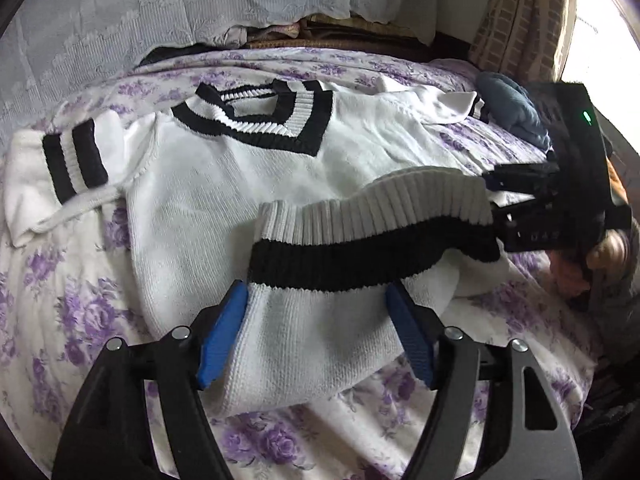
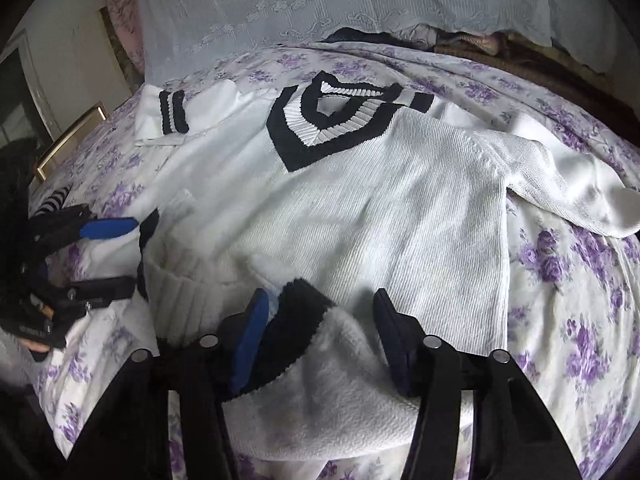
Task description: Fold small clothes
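Observation:
A white knit sweater [image 1: 224, 184] with a black-striped V-neck collar [image 1: 256, 120] lies face up on the bed; it also shows in the right wrist view [image 2: 400, 208]. Its ribbed hem with a black band [image 1: 376, 248] is lifted and folded up over the body. My left gripper [image 1: 316, 304] has its jaws wide apart, with the hem's left end lying between the blue pads [image 1: 224, 328]. My right gripper [image 2: 320, 320] is also spread wide, with the hem's right end [image 2: 304, 320] bunched between its fingers. Each gripper shows in the other's view, the right one [image 1: 532, 204] and the left one [image 2: 100, 252].
The bed has a white sheet with purple flowers [image 1: 80, 320]. A lace cloth [image 1: 140, 20] covers a pile at the back. A dark blue garment [image 1: 516, 108] lies at the right of the bed. A striped sleeve cuff [image 1: 76, 160] lies at the left.

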`<state>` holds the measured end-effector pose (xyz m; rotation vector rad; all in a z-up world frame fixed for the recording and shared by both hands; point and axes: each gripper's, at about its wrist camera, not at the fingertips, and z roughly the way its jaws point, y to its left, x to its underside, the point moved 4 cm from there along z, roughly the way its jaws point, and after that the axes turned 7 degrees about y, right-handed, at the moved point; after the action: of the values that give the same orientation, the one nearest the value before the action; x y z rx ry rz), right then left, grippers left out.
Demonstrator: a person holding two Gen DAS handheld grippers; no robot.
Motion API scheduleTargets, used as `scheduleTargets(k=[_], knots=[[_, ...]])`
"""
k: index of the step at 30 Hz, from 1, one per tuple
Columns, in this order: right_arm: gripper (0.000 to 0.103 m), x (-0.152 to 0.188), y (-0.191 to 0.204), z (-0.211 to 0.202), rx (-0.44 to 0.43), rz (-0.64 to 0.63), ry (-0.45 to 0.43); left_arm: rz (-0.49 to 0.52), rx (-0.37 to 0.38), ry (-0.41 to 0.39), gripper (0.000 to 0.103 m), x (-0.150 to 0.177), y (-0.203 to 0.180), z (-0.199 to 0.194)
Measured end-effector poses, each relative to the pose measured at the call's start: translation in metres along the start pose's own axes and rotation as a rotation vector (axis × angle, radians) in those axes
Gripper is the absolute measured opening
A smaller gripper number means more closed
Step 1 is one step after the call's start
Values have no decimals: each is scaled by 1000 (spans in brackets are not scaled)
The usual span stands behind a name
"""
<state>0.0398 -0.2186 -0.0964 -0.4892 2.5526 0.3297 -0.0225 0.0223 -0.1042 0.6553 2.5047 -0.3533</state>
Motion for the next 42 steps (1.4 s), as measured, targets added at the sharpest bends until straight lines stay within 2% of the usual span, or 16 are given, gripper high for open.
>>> scheduleTargets(k=[4, 6, 10, 15, 16, 18, 22, 25, 31, 34, 36, 37, 38, 39, 40, 42], knots=[[12, 15, 10, -16, -10, -37, -26, -27, 24, 6, 71, -2, 4, 3], [10, 30, 13, -35, -3, -53, -53, -19, 24, 6, 65, 0, 2, 3], [10, 82, -5, -78, 40, -34, -89, 27, 40, 14, 30, 19, -9, -8], [13, 151, -35, -102, 65, 18, -40, 94, 71, 12, 23, 61, -16, -38], [27, 157, -39, -107, 76, 32, -54, 101, 55, 6, 23, 64, -17, -42], [53, 156, -42, -119, 63, 62, -107, 99, 45, -6, 30, 67, -17, -50], [65, 129, -37, -134, -34, 123, -191, 95, 116, -39, 66, 73, -25, -77], [77, 118, -39, -113, -45, 211, -103, 95, 92, -93, 91, 85, -28, -104], [79, 137, -46, -80, -295, 427, -18, -89, 255, -25, 92, 91, -13, -93], [79, 130, -41, -72, -352, 483, -30, -246, 397, 103, 92, 83, -11, -53], [69, 123, -34, -64, -355, 477, -26, -292, 401, 177, 92, 84, -13, -27], [56, 120, -29, -60, -336, 454, -23, -287, 384, 170, 89, 82, -15, -21], [20, 117, -27, -57, -320, 438, -16, -251, 329, 145, 79, 79, -20, -24], [18, 117, -26, -52, -321, 441, -5, -221, 254, 137, 41, 78, -23, -26], [18, 118, -26, -55, -316, 445, -18, -206, 224, 142, 21, 78, -23, -26], [18, 119, -24, -65, -243, 388, -37, -245, 263, 153, 16, 83, -16, -28]])
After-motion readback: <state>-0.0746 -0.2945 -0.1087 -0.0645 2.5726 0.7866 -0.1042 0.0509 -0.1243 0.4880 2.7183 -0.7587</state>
